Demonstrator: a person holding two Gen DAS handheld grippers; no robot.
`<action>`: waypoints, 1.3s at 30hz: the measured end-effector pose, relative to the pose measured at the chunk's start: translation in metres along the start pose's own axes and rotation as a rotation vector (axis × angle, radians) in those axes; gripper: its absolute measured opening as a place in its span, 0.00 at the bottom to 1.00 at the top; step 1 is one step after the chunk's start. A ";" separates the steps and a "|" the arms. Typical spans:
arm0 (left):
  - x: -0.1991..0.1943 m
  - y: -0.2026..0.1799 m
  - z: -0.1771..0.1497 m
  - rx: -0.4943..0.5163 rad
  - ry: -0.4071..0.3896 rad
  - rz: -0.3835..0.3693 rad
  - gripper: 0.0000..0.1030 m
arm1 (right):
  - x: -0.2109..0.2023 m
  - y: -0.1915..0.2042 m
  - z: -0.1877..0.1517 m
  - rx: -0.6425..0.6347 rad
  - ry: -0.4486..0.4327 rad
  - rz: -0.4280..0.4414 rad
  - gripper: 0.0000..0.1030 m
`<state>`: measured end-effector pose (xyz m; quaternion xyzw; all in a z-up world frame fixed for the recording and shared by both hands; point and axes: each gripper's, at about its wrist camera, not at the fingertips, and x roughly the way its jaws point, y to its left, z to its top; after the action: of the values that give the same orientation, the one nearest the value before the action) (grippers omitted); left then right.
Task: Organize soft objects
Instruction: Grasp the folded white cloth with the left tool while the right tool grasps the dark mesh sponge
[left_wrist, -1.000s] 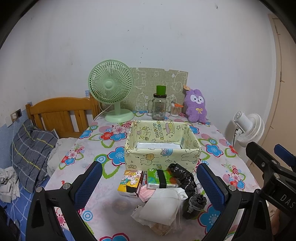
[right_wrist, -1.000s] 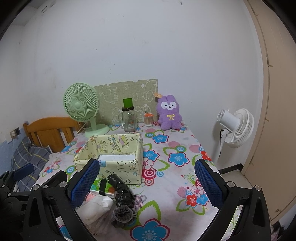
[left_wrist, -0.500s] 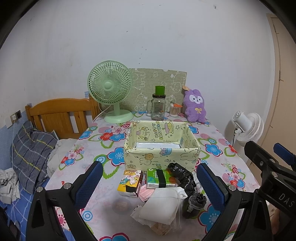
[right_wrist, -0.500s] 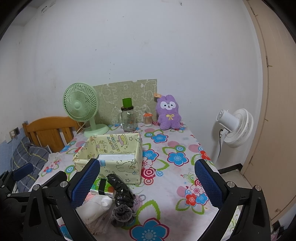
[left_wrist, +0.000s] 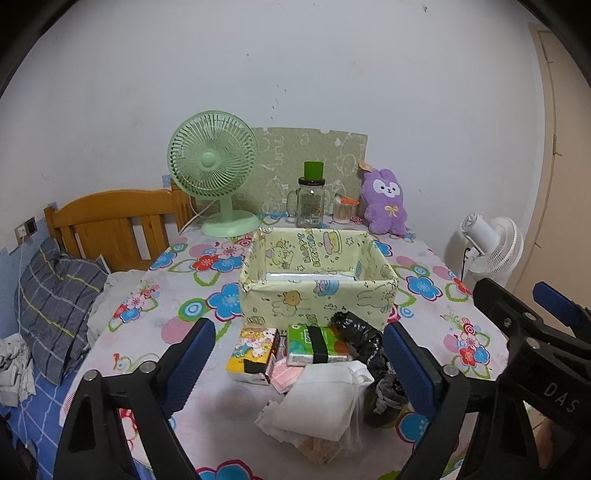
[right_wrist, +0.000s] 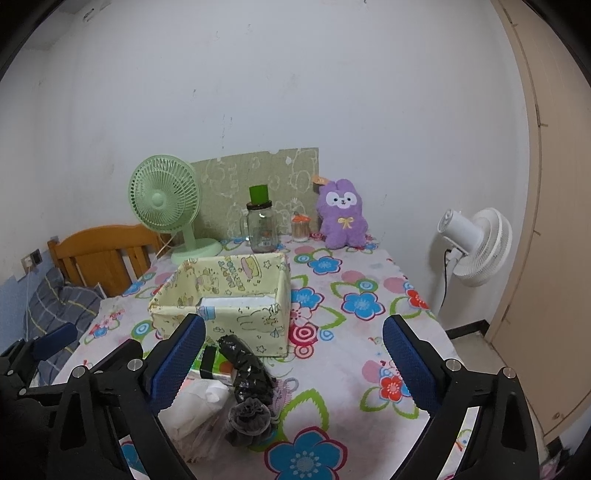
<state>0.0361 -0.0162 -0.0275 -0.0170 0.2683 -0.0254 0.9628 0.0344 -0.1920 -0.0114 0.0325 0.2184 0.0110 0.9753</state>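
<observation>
Lettering "DAS" shows in white on the right gripper's black frame at the lower right of the left wrist view; printing on the yellow fabric box (left_wrist: 318, 291) is too curved to read. Left gripper (left_wrist: 297, 363): jaws wide apart, holding nothing, above the soft pile just in front of the box. Pile: yellow tissue pack (left_wrist: 253, 350), green tissue pack (left_wrist: 317, 344) with a black band, black crinkled bag (left_wrist: 360, 338), white cloth bundle (left_wrist: 321, 400), grey scrunchie (left_wrist: 388, 397). Inside the box, one flat white packet against the near wall. Behind the box: green desk fan (left_wrist: 214, 177), glass jar (left_wrist: 311, 203) with green lid, purple plush rabbit (left_wrist: 386, 206). Right wrist view: right gripper (right_wrist: 293, 365), jaws wide apart, nothing between them, over the floral tablecloth (right_wrist: 354, 306) right of the box (right_wrist: 229, 299). Same pile sits in front of the box, the black bag (right_wrist: 245, 369) touching the white bundle (right_wrist: 195, 404); scrunchie (right_wrist: 249, 421) nearest the camera. Jar label unreadable.
</observation>
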 end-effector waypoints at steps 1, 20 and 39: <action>0.001 0.000 -0.002 -0.005 0.003 0.000 0.88 | 0.001 0.000 -0.002 -0.001 0.003 -0.002 0.94; 0.029 -0.004 -0.039 0.017 0.077 -0.017 0.83 | 0.026 0.001 -0.043 0.002 0.072 0.009 0.86; 0.058 -0.011 -0.063 0.063 0.161 -0.027 0.83 | 0.062 0.014 -0.071 -0.013 0.198 0.068 0.81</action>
<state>0.0531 -0.0319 -0.1107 0.0120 0.3437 -0.0479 0.9378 0.0599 -0.1712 -0.1013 0.0325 0.3122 0.0485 0.9482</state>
